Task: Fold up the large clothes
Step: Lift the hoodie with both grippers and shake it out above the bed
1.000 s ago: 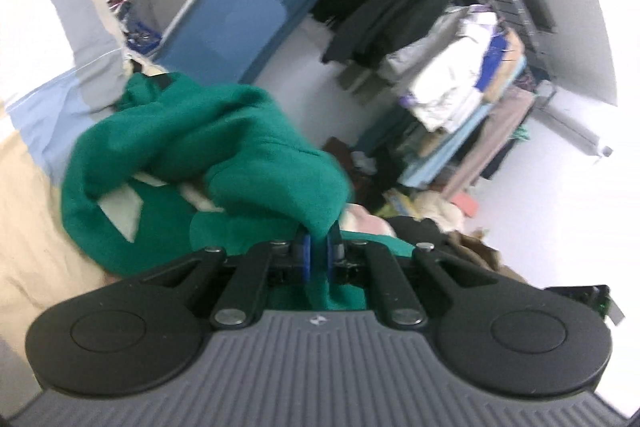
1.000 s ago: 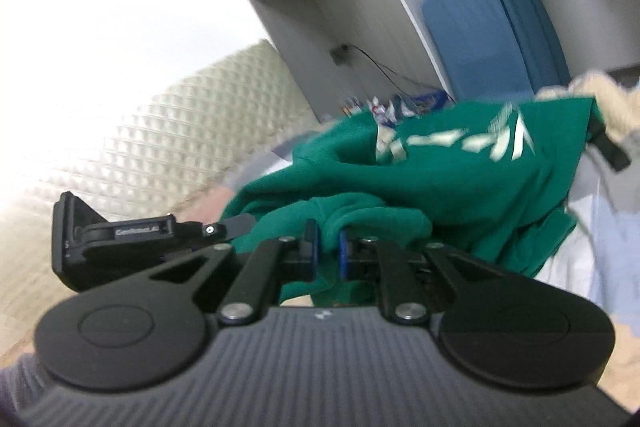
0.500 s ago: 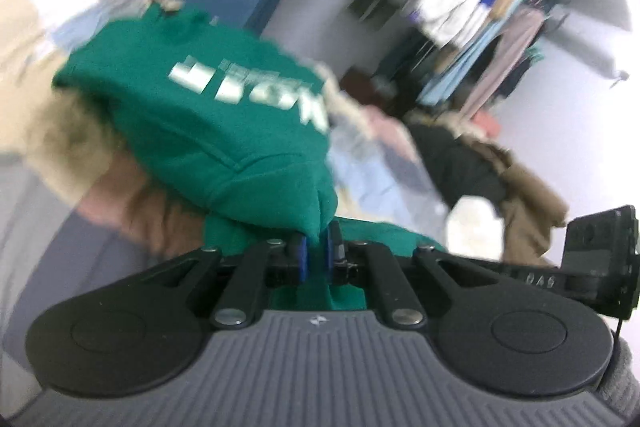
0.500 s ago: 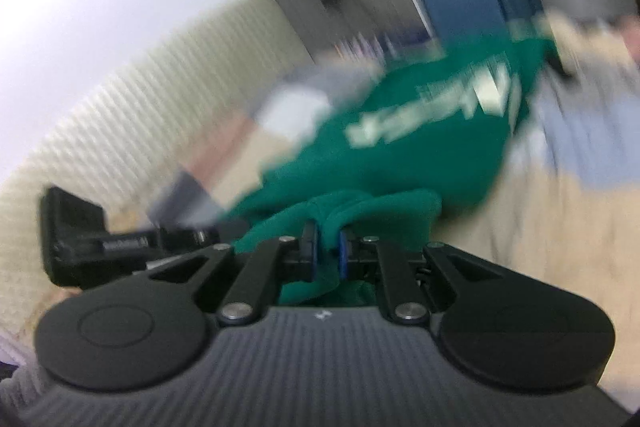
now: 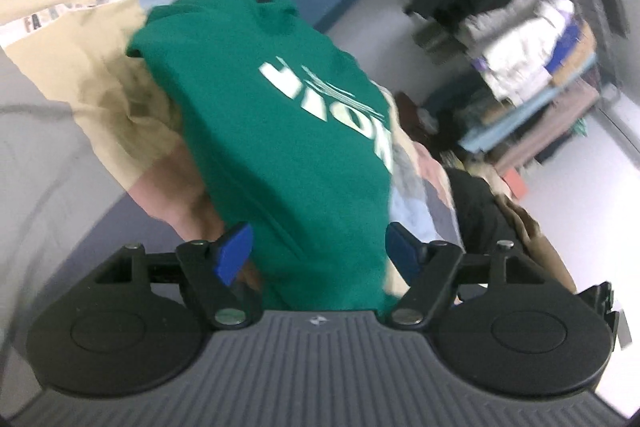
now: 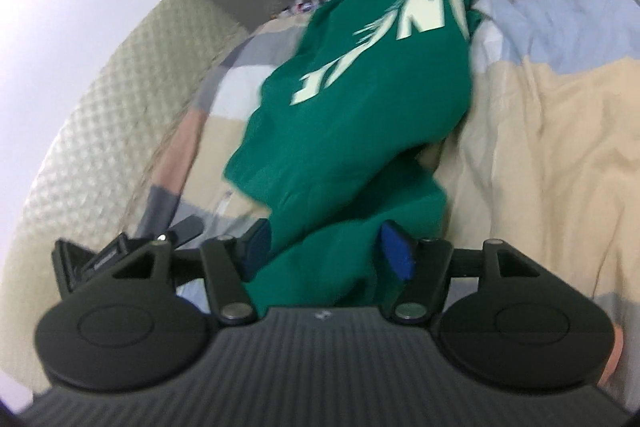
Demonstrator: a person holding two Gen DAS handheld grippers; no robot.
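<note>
I have one green sweatshirt [image 5: 280,131] to deal with, and it lies on the patchwork bed cover [image 6: 552,115] with its white lettering facing up. It runs lengthwise away from both cameras, narrow and fairly smooth at the far end, so I judge it has already been folded at least once into a long strip. The near end is less tidy: in the right wrist view it bunches into a rumpled lump between the fingers.

My left tool [image 5: 318,251] is opening, its blue pads standing clear on either side of the green cloth, which passes between them without being pinched. My right tool [image 6: 326,251] is opening too, with the bunched hem between its fingers but no pad pressing on it. So I read this as the release after laying the garment down.

What remains, as I judge it, is smoothing the near end and a cross fold or two.

Count: one sweatshirt, two tools, one bed. More clothes hang on a rack [image 5: 532,67] across the room; I cannot count them.
</note>
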